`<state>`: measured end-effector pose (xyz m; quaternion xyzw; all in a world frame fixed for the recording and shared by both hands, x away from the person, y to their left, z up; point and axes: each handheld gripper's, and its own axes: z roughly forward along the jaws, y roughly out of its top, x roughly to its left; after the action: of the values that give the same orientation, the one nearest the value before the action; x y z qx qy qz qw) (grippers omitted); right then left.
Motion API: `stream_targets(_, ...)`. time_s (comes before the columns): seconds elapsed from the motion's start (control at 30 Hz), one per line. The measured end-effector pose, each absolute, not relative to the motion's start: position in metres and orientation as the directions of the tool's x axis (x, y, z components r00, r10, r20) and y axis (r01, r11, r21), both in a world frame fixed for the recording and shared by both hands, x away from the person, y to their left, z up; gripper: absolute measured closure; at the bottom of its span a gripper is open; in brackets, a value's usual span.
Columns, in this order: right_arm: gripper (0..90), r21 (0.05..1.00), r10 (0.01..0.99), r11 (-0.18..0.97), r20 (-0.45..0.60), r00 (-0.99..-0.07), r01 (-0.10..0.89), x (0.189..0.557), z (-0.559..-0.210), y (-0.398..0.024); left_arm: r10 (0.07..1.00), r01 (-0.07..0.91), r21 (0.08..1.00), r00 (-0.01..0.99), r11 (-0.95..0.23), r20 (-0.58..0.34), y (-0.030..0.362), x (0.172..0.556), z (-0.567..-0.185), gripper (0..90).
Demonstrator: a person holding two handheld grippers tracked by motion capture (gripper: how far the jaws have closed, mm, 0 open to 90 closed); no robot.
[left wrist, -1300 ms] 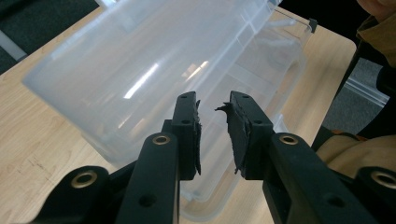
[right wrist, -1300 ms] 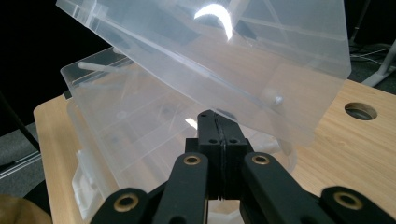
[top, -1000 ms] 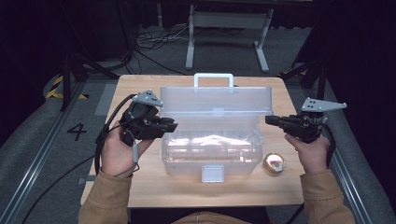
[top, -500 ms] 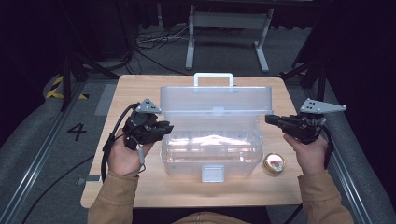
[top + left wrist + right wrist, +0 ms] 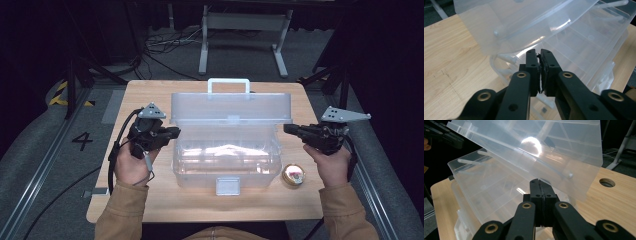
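Observation:
A clear plastic toolbox [image 5: 225, 160] stands mid-table, its lid [image 5: 230, 107] raised and leaning over the tub, white handle [image 5: 228, 82] at the back. My left gripper [image 5: 175, 132] is shut, its tip at the box's left end just below the lid's corner. In the left gripper view the left gripper [image 5: 540, 53] has its pads pressed together with nothing between, pointing at the tub [image 5: 586, 50] under the lid [image 5: 506, 27]. My right gripper [image 5: 287, 128] is shut at the box's right end. In its own view the right gripper [image 5: 539, 182] points under the tilted lid [image 5: 554, 152].
A small round gold tin [image 5: 293, 174] lies on the wooden table [image 5: 150, 205] by the box's front right corner. The box's latch [image 5: 227, 186] faces the person. A round hole [image 5: 607, 182] is cut in the tabletop. Cables and stand legs cover the floor behind.
My left gripper has moved a little right and toward the person, closer to the box's left end. The right gripper has stayed almost still. The lid looks slightly more tilted.

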<state>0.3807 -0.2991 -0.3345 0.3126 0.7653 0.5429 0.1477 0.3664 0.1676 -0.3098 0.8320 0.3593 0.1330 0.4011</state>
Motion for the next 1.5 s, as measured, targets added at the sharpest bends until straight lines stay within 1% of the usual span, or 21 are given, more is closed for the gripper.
stream_targets(0.13,90.0,0.923,0.638,0.213,0.116,-0.761,0.319,0.380,-0.335,-0.299,0.709,0.475,0.791,0.701,-0.385,-0.076,0.173,0.366,-0.306,87.5)
stream_targets(0.23,90.0,0.925,0.637,0.210,0.117,-0.762,0.318,0.378,-0.336,-0.299,0.708,0.476,0.794,0.701,-0.378,-0.083,0.173,0.367,-0.306,89.2)
stream_targets(0.47,88.6,0.927,0.630,0.218,0.106,-0.769,0.306,0.372,-0.334,-0.303,0.706,0.477,0.794,0.703,-0.377,-0.087,0.170,0.370,-0.304,89.5)
stream_targets(0.53,83.6,0.919,0.615,0.228,0.120,-0.779,0.322,0.370,-0.333,-0.306,0.703,0.473,0.794,0.706,-0.382,-0.082,0.171,0.371,-0.303,89.5)
stream_targets(0.6,82.4,0.912,0.629,0.262,0.087,-0.773,0.315,0.367,-0.333,-0.307,0.701,0.471,0.797,0.708,-0.379,-0.086,0.172,0.373,-0.302,89.5)
stream_targets(0.67,76.9,0.903,0.645,0.287,0.064,-0.761,0.319,0.365,-0.334,-0.307,0.702,0.469,0.798,0.707,-0.377,-0.084,0.172,0.375,-0.301,89.5)
stream_targets(0.77,62.2,0.909,0.694,0.277,0.036,-0.719,0.312,0.362,-0.336,-0.307,0.697,0.467,0.801,0.711,-0.373,-0.090,0.172,0.377,-0.299,89.5)
stream_targets(0.93,51.2,0.923,0.743,0.228,0.041,-0.668,0.310,0.362,-0.338,-0.309,0.695,0.455,0.810,0.714,-0.369,-0.085,0.171,0.381,-0.296,89.4)
stream_targets(1.17,45.6,0.932,0.780,0.218,0.013,-0.626,0.291,0.364,-0.335,-0.299,0.692,0.452,0.813,0.717,-0.368,-0.086,0.169,0.385,-0.292,89.5)
stream_targets(1.4,43.7,0.946,0.810,0.189,0.000,-0.586,0.262,0.375,-0.329,-0.283,0.683,0.447,0.816,0.725,-0.366,-0.090,0.170,0.391,-0.290,89.4)
stream_targets(1.5,41.2,0.948,0.838,0.202,-0.037,-0.544,0.247,0.382,-0.326,-0.271,0.679,0.443,0.820,0.728,-0.362,-0.094,0.171,0.393,-0.289,89.4)
